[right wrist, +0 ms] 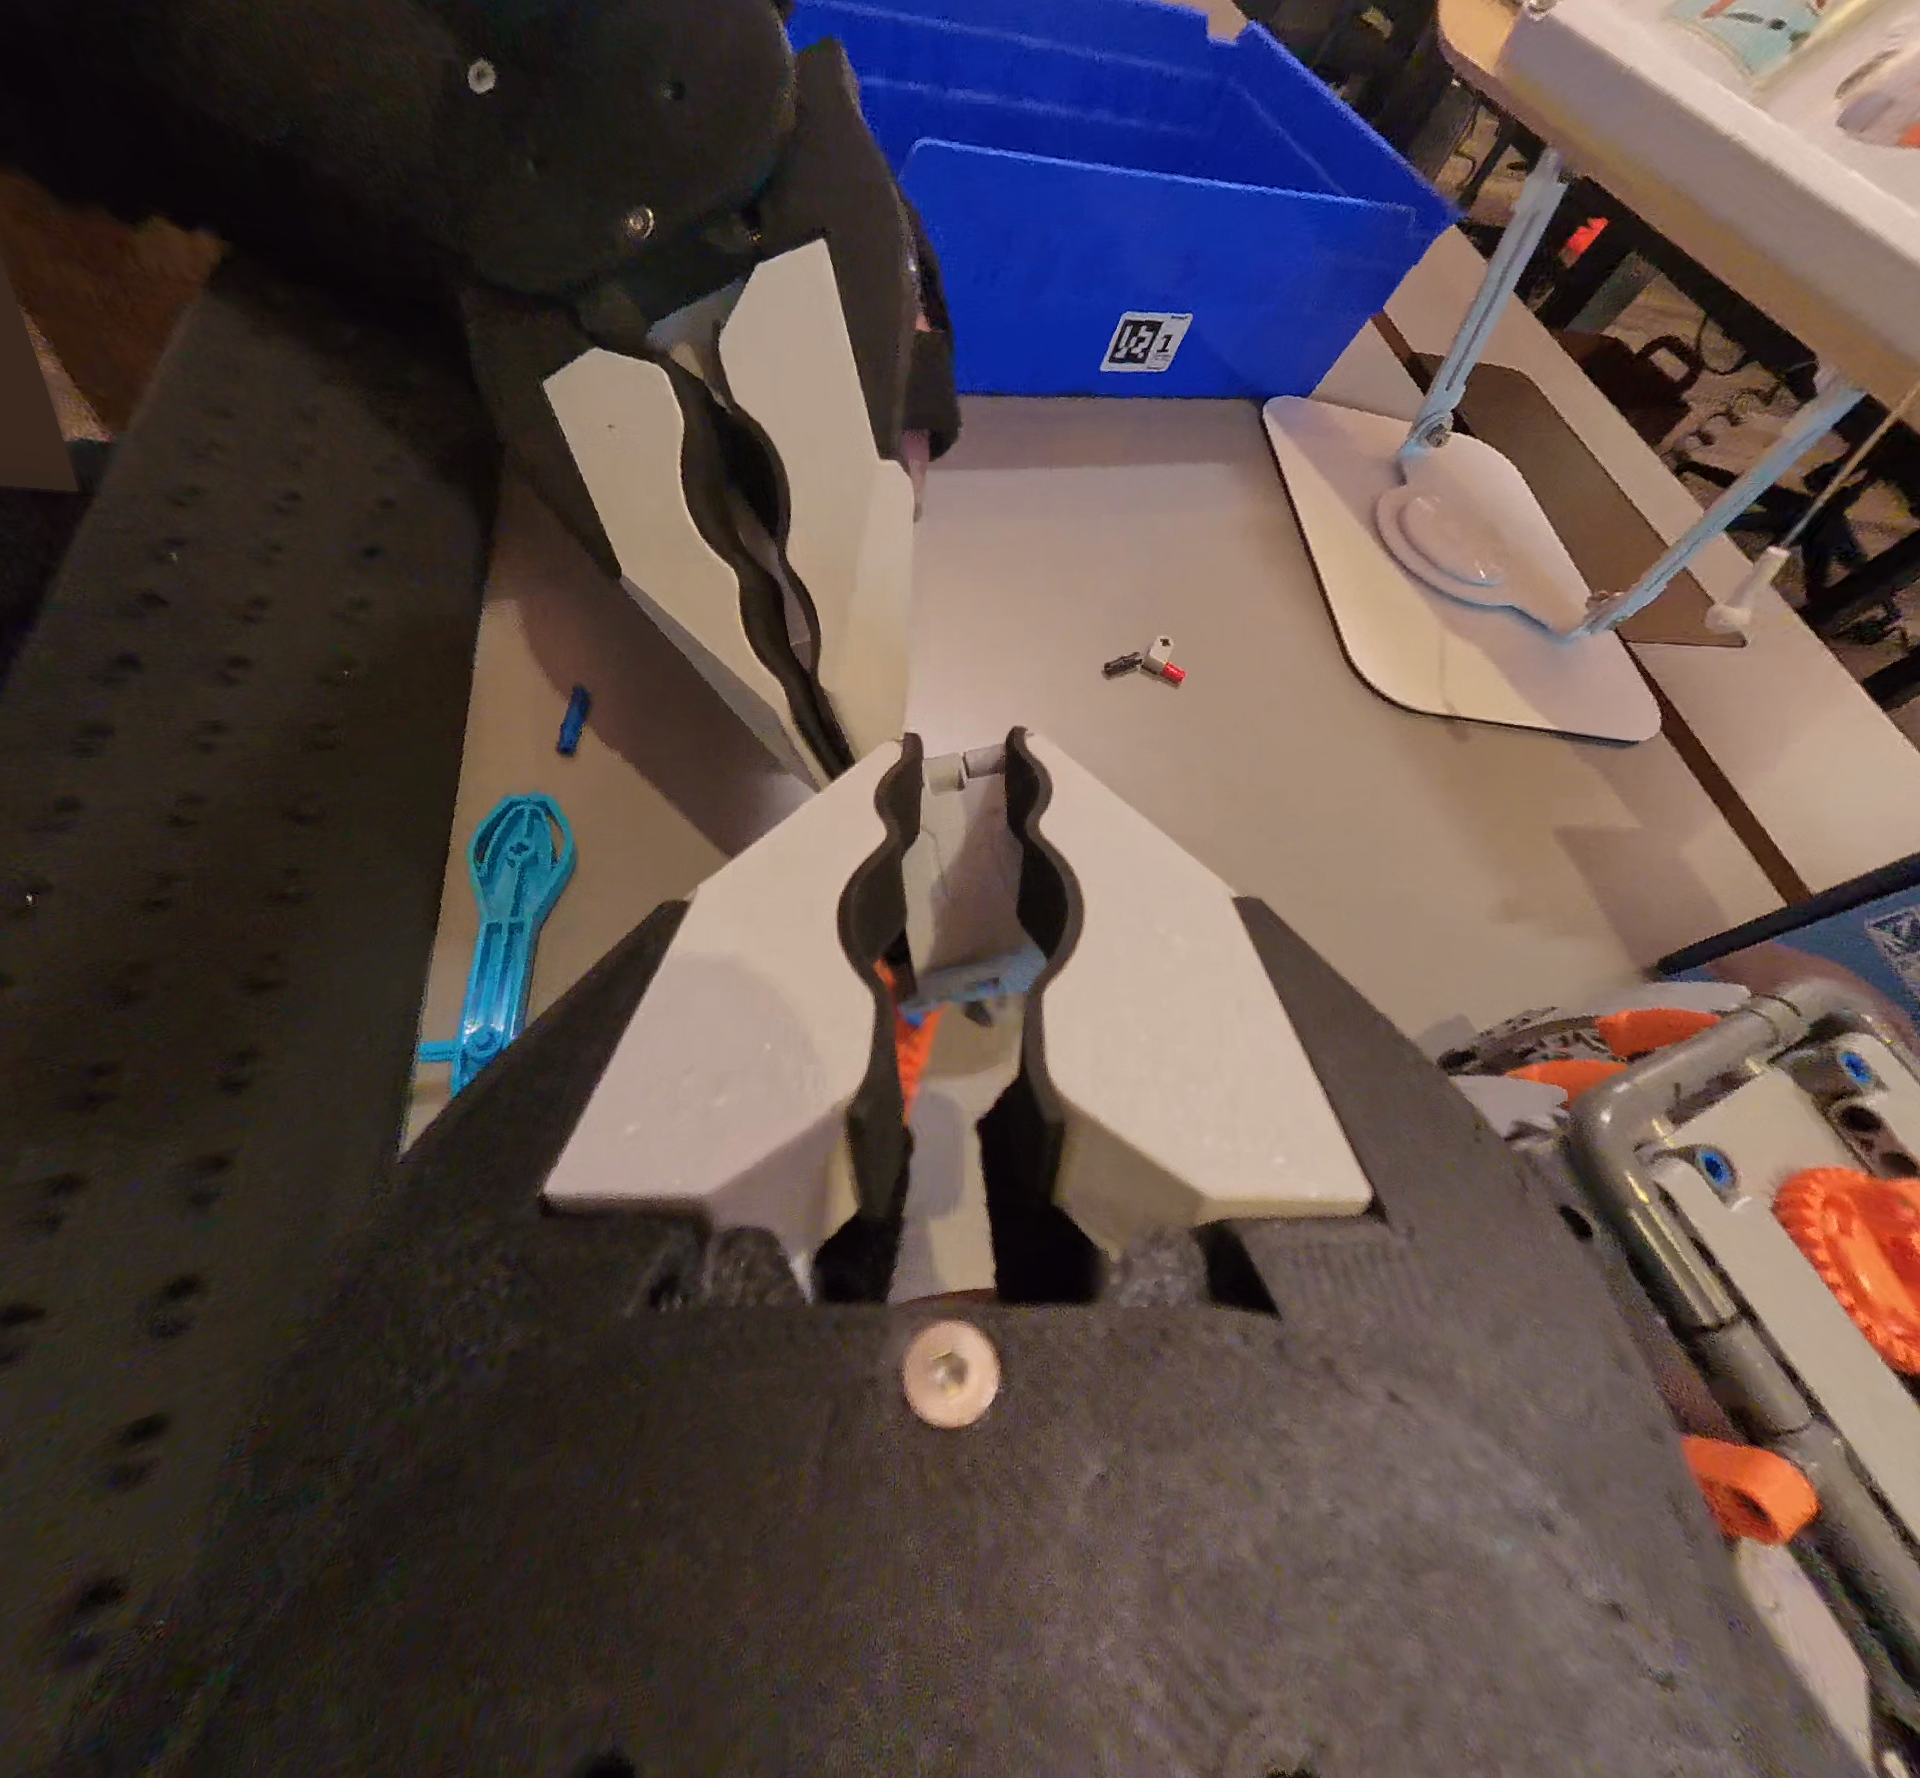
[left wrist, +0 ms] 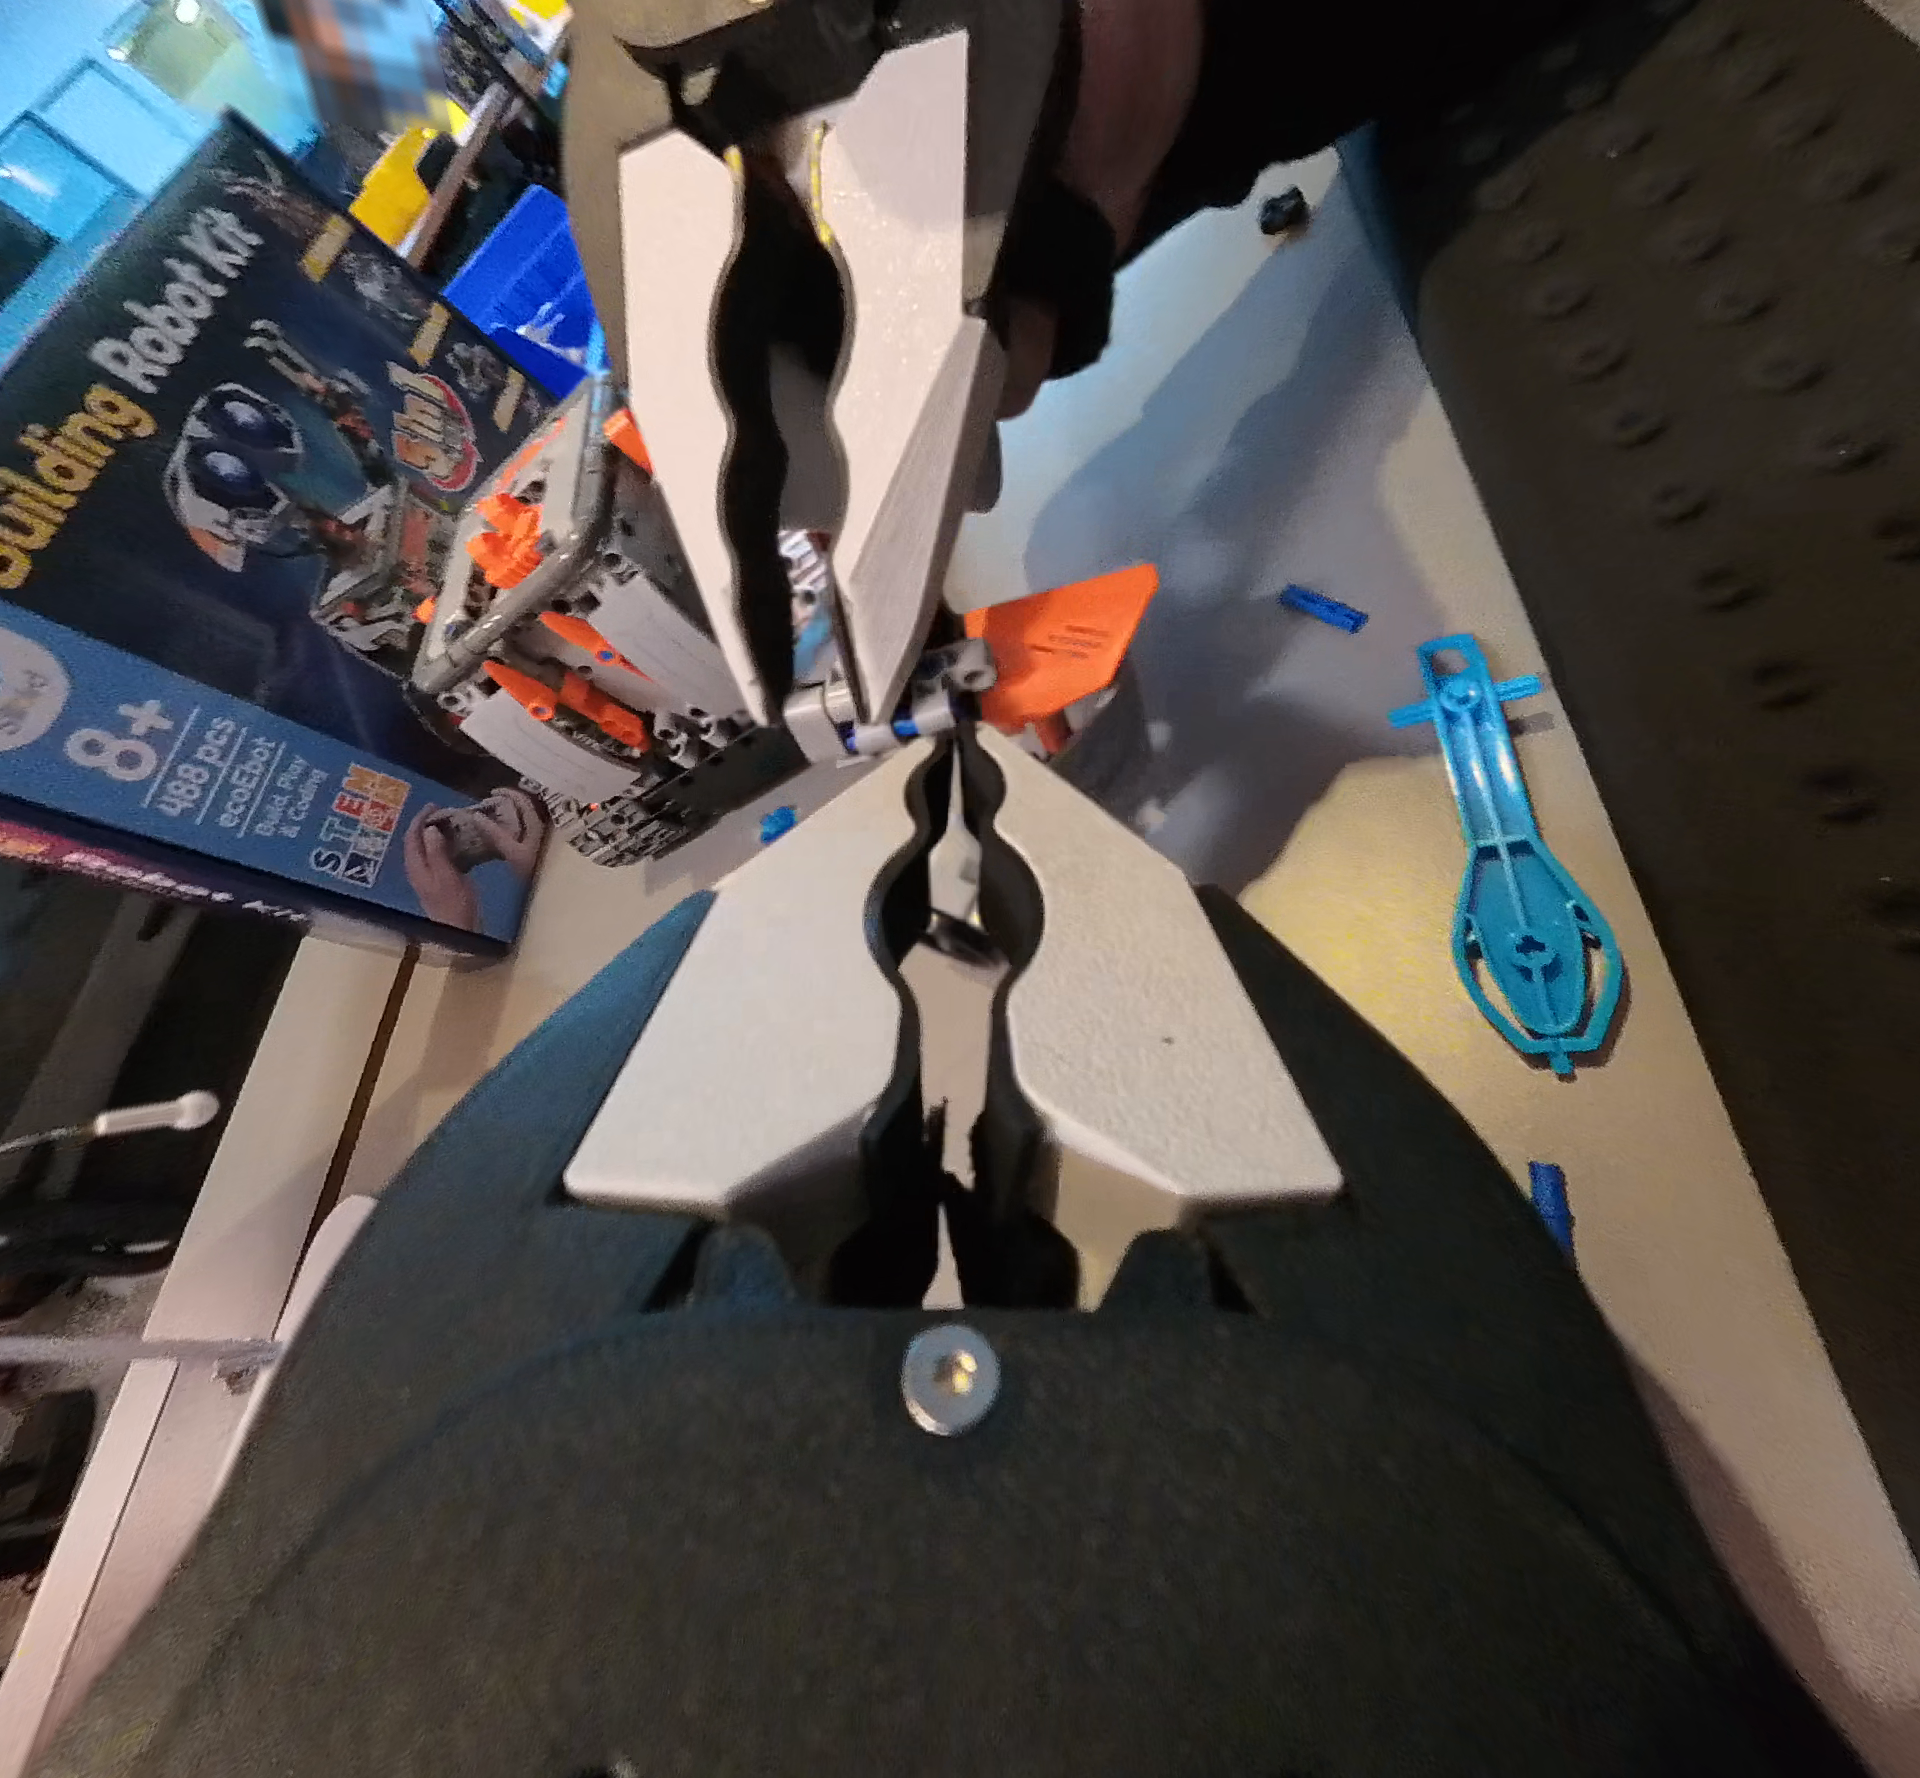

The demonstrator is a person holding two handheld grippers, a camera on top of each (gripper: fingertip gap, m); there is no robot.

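A grey, white and orange brick-built robot model (left wrist: 582, 627) stands on the table; in the right wrist view (right wrist: 1766, 1157) it shows at the right edge. My right gripper (right wrist: 961, 754) is shut on a grey part (right wrist: 956, 866) of the model. In the left wrist view it reaches in from above (left wrist: 821, 700). My left gripper (left wrist: 951, 746) is shut at a small grey connector with a blue pin (left wrist: 920, 715) on the model's edge, beside an orange panel (left wrist: 1060, 637). The two grippers' tips nearly touch. In the right wrist view the left gripper (right wrist: 847, 749) comes from the upper left.
The kit's box (left wrist: 229, 481) stands behind the model. A blue bin (right wrist: 1091, 201) is at the back. A light-blue plastic tool (left wrist: 1517, 897), loose blue pins (left wrist: 1322, 608), a small grey and red piece (right wrist: 1148, 663), a lamp base (right wrist: 1455, 565) and a black perforated mat (right wrist: 208, 793) lie around. The grippers are tip to tip, or close to it.
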